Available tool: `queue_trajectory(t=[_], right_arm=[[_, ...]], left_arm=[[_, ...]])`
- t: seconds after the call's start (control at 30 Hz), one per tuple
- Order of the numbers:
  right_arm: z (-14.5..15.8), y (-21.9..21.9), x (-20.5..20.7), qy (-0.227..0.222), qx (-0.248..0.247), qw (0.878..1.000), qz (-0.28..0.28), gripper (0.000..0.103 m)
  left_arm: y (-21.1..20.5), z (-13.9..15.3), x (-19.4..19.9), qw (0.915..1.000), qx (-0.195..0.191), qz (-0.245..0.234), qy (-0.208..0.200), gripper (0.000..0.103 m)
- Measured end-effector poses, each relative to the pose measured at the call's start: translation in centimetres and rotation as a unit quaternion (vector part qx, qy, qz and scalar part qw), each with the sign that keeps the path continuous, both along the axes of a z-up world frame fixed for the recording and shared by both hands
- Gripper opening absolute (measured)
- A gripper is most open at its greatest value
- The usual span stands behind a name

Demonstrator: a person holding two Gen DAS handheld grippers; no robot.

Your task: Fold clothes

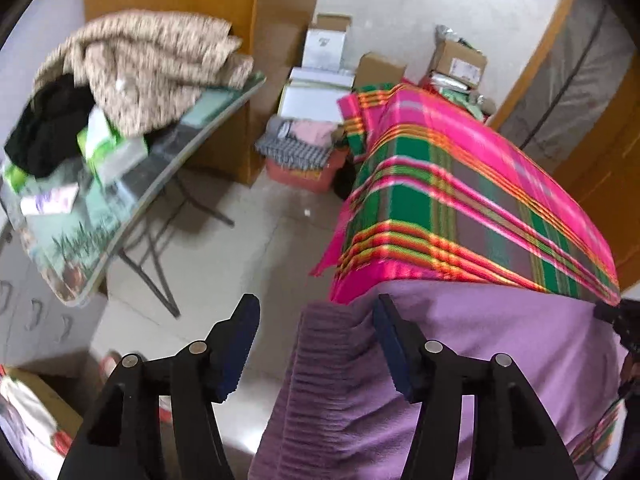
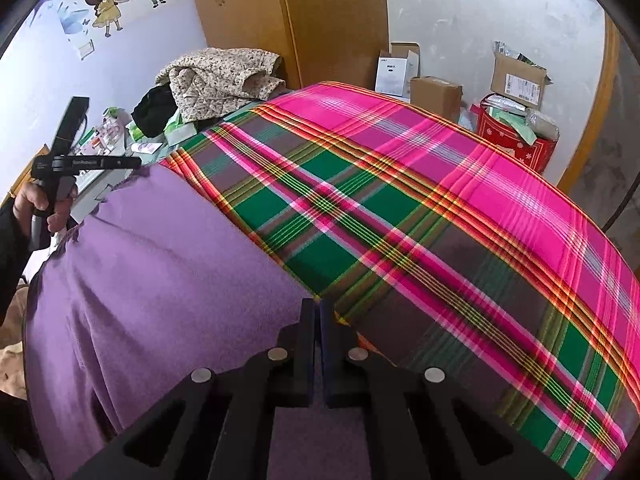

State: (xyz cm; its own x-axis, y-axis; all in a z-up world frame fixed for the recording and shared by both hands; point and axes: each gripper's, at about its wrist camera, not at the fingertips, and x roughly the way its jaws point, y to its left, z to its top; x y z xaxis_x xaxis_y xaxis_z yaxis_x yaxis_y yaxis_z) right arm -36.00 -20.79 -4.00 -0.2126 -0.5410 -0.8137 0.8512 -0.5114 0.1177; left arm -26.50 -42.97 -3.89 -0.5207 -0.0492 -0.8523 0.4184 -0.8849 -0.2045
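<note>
While our right gripper (image 2: 319, 312) is pinching the purple garment (image 2: 152, 264) and our left gripper (image 1: 316, 336) is gaping beside its ribbed hem (image 1: 320, 360), we are risking it sliding off the plaid cloth (image 2: 400, 200).

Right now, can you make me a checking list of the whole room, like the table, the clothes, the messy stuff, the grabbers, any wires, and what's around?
Surface: plaid cloth, pink and green, covers the work surface; mostly bare.
Job's things: purple garment spread on the near end, its ribbed edge hanging over the side.
Clutter: side table holds a floral quilt, black clothing and small boxes.
Grippers: left gripper open beside the garment's hanging edge; right gripper shut, at the garment's edge where it meets the plaid, grip on fabric unclear.
Cables: nothing seen for certain.
Surroundings: cardboard boxes on the floor, red basket of laundry, wooden wardrobe, cartoon wall sticker.
</note>
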Motion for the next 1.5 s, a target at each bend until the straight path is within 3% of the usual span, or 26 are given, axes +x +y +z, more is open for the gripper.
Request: queue_trajectory(t=[0.13,0.2,0.27,0.3,0.33,0.37,0.43,0.67,0.9,1.1,1.23,1.5], right_arm=[[-0.1,0.0,-0.1,-0.004,0.0,1.0,-0.001,0.002],[-0.4,-0.1,-0.2,-0.004,0.003,1.0,0.001,0.002],[-0.6,-0.1,-0.2,-0.007,0.002,1.0,0.0,0.002],[-0.6,-0.2,-0.2,-0.005,0.002,1.0,0.001,0.002],[-0.6,-0.2,-0.2,-0.003,0.003,1.0,0.001,0.002],[-0.7,-0.3,-0.1,-0.002,0.004,1.0,0.0,0.002],[-0.6,-0.3,0.1,0.001,0.005,1.0,-0.002,0.002],[1.8,0.4,1.3,0.025,-0.013,1.0,-0.005,0.002],[5.4,2.3,5.0,0.054,-0.043,0.998,-0.005,0.002],[8.1,4.7,10.4,0.085,-0.069,0.994,0.006,0.002],[7.7,6.4,14.1,0.08,-0.072,0.994,0.009,0.002],[3.9,8.3,20.9,0.05,-0.05,0.997,0.011,0.002]], left_arm=[[-0.6,-0.7,0.0,0.9995,0.03,0.002,0.002,0.063],[-0.7,-0.7,0.1,0.9991,0.042,-0.001,0.007,0.059],[-0.4,-0.6,0.2,0.9983,0.053,-0.012,0.02,0.028],[-0.1,-0.4,0.1,0.9986,0.049,-0.01,0.02,0.024],[0.0,-0.4,0.0,0.9992,0.036,-0.007,0.017,0.011],[0.5,-0.3,-0.2,0.9999,0.012,-0.003,0.009,0.009],[0.5,-0.2,0.1,0.9999,0.006,0.005,0.012,0.006],[1.3,4.3,2.7,0.9962,-0.019,0.021,0.082,0.004],[4.0,9.5,7.7,0.985,-0.054,-0.008,0.164,0.004],[4.9,11.3,13.7,0.9749,-0.018,-0.007,0.222,0.004],[5.7,11.0,17.5,0.9728,-0.015,-0.001,0.231,0.004],[8.3,7.3,22.2,0.9808,-0.064,-0.001,0.184,0.005]])
